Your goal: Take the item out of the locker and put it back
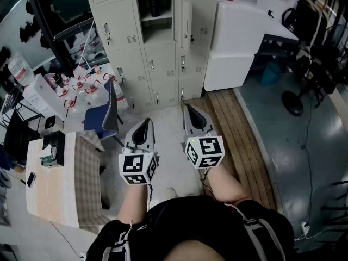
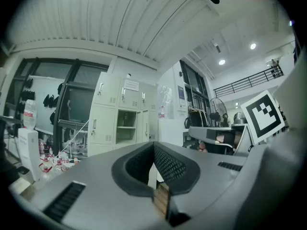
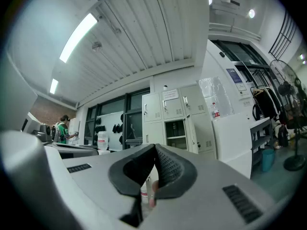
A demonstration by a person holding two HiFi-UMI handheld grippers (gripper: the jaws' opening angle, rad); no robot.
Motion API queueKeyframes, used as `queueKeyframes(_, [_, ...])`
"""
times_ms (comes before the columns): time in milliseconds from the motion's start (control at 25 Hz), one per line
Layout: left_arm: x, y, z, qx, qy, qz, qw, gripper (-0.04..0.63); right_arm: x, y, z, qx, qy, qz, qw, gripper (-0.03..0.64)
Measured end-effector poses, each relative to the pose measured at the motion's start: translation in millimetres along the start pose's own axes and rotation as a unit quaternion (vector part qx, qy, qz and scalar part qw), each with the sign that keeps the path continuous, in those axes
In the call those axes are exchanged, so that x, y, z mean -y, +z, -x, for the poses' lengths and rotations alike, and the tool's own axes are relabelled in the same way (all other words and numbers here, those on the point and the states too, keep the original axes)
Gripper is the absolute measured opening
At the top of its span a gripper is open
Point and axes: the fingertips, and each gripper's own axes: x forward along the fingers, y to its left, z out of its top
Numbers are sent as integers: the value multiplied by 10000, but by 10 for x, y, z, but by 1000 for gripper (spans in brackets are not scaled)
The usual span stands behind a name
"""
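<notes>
Person's torso (image 1: 196, 227) lay lowest in the head view; above it were the left gripper (image 1: 144, 129) and right gripper (image 1: 194, 117), each clenched, jaws together on nothing, held over pale floor (image 1: 166, 124) and pointing toward the lockers (image 1: 122, 37); one compartment (image 1: 157, 31) was open, its door (image 1: 185, 20) swung right; a dark item (image 1: 156, 7) sat on its upper shelf, well apart from both grippers; a wooden platform (image 1: 239, 135) lay to the right; a white cabinet (image 1: 239, 37) adjoined the lockers; a blue chair (image 1: 103, 113) and a clothed table (image 1: 65, 184) were at left; a fan (image 1: 293, 99) was at far right.
</notes>
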Motion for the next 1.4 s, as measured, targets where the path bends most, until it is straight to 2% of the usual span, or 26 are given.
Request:
queueKeyframes(480, [-225,53,-265,81,-13,-51,10000,12,18,-24,-368,31,33,-59,10000,14])
queueKeyframes(960, [-1054,53,-612,232,-79,-45,9997,12,-299,-124,-1134,105,-56,79,9999,14])
queueKeyframes(1400, [-1624,-138,-1286,172,41,-77,9998,12,-138,-371,-2026,101,-24,39,9999,14])
